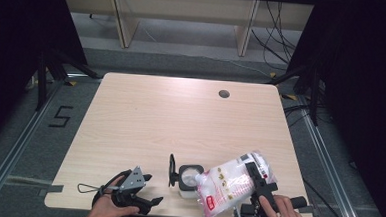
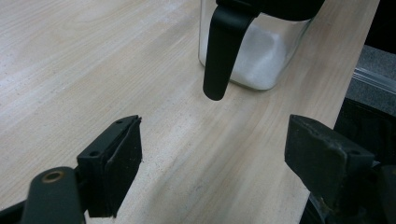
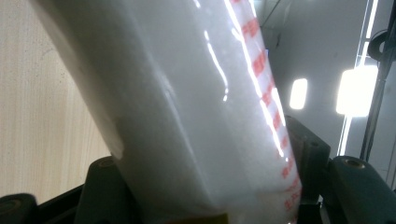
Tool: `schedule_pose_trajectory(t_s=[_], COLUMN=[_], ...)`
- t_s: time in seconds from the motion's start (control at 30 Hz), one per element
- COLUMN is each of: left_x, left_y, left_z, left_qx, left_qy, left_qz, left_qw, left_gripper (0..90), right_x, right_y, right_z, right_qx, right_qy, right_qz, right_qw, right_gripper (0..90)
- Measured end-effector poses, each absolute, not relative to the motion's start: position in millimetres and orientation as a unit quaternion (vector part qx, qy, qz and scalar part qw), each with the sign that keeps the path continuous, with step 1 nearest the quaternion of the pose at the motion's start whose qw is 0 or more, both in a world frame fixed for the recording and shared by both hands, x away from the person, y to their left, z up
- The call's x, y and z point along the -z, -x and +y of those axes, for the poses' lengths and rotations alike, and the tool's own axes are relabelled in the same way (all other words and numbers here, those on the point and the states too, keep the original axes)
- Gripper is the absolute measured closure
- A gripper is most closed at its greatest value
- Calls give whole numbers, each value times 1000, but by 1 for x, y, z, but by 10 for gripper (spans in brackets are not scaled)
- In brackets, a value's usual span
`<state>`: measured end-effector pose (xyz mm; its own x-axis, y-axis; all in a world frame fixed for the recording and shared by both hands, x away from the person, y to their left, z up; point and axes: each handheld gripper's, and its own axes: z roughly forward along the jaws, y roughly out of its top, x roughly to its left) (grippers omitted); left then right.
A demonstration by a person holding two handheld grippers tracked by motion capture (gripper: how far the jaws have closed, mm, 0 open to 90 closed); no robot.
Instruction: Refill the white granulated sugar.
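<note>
A clear plastic bag (image 1: 229, 183) of white powder with red print is tilted over a square glass jar (image 1: 189, 178) near the table's front edge. My right gripper (image 1: 257, 178) is shut on the bag (image 3: 187, 116), whose white bulk sits between the two jaws. The jar (image 2: 254, 51) holds white powder, and its black hinged lid (image 1: 171, 170) stands open to the left; the lid's black clasp (image 2: 223, 51) hangs down in the left gripper view. My left gripper (image 1: 149, 191) rests open on the table left of the jar (image 2: 215, 154), with nothing between its jaws.
The light wooden table (image 1: 170, 117) has a round cable hole (image 1: 224, 94) at the back right. A black cable loop (image 1: 87, 188) trails left of my left hand. Dark stands and floor cables surround the table.
</note>
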<state>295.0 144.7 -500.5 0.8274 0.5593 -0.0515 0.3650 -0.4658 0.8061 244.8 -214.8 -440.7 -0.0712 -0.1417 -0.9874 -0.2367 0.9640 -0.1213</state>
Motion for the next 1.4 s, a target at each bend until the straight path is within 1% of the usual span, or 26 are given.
schedule_pose_trajectory(t_s=[0.03, 0.13, 0.2, 0.23, 0.3, 0.43, 0.5, 0.53, 0.63, 0.67, 0.77, 0.83, 0.9, 0.93, 1.07, 1.2, 1.27, 1.33, 1.4], left_x=[500, 501, 501, 500, 501, 501, 501, 500, 500, 501, 501, 500, 500, 501, 500, 500, 501, 500, 501], left_y=[-296, -294, -294, -296, -295, -294, -294, -296, -295, -294, -294, -295, -295, -294, -295, -295, -294, -296, -295], left_z=[145, 144, 144, 145, 145, 144, 144, 145, 145, 144, 144, 145, 145, 144, 145, 145, 144, 145, 144], left_qx=[-113, -107, -108, -113, -112, -108, -108, -113, -113, -107, -107, -113, -113, -108, -110, -113, -107, -113, -108], left_qy=[-850, -847, -847, -850, -849, -847, -847, -851, -850, -846, -847, -850, -850, -847, -849, -850, -846, -850, -847], left_qz=[268, 280, 279, 268, 271, 280, 278, 267, 268, 281, 280, 268, 268, 280, 273, 268, 280, 268, 278], left_qw=[439, 440, 439, 439, 439, 440, 440, 439, 439, 440, 440, 439, 439, 440, 440, 439, 440, 439, 440], left_gripper=[186, 186, 186, 186, 186, 186, 186, 186, 186, 186, 186, 186, 186, 186, 186, 186, 186, 186, 186], right_x=[444, 441, 443, 445, 442, 443, 443, 443, 443, 442, 441, 442, 442, 442, 444, 444, 442, 443, 442], right_y=[-243, -244, -244, -245, -245, -244, -244, -244, -244, -244, -244, -244, -244, -244, -243, -244, -244, -244, -244], right_z=[-216, -214, -215, -215, -215, -215, -215, -215, -215, -215, -215, -215, -215, -215, -216, -216, -216, -216, -216], right_qx=[-41, -27, -33, -45, -40, -36, -36, -35, -36, -32, -31, -31, -32, -33, -43, -44, -37, -42, -42], right_qy=[104, 129, 119, 115, 133, 115, 118, 117, 116, 123, 129, 125, 124, 124, 102, 113, 123, 114, 117], right_qz=[739, 734, 737, 733, 727, 738, 737, 738, 738, 735, 733, 735, 735, 735, 742, 737, 736, 738, 738], right_qw=[664, 666, 664, 669, 673, 663, 665, 664, 664, 666, 668, 666, 665, 665, 662, 665, 665, 663, 663], right_gripper=[411, 411, 411, 411, 411, 411, 411, 411, 411, 411, 411, 411, 412, 411, 412, 412, 412, 412, 412])
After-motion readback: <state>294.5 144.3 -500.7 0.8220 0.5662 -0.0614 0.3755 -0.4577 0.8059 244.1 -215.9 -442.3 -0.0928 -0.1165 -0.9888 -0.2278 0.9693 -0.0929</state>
